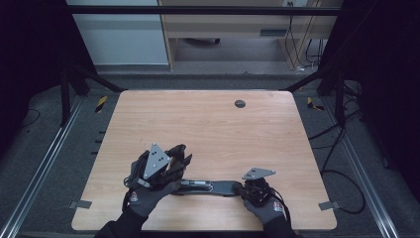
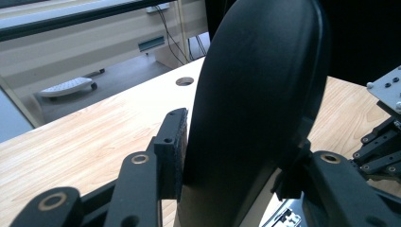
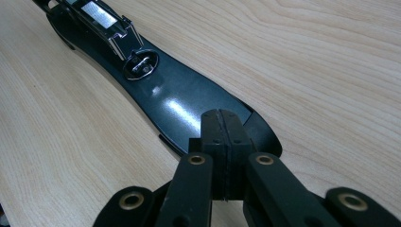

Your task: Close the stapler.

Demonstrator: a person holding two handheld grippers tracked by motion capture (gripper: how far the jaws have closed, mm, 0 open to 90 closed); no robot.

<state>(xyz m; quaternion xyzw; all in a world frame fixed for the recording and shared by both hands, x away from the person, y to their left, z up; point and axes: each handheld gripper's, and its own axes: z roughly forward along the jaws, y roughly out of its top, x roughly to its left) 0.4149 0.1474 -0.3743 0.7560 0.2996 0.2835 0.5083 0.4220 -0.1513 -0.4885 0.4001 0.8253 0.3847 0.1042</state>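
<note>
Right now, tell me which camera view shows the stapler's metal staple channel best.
The right gripper view: the open stapler lies flat, its shiny staple channel and round anvil plate plain and close. The high view shows the whole stapler small and dark between both grippers. The left gripper view shows mainly its raised black top arm.

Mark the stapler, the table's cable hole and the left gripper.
stapler (image 3: pixel 179 109), right gripper view, on its glossy black base.
cable hole (image 1: pixel 240 103), high view, on the dark round grommet.
left gripper (image 1: pixel 184 157), high view, midway between its fingertips.
</note>
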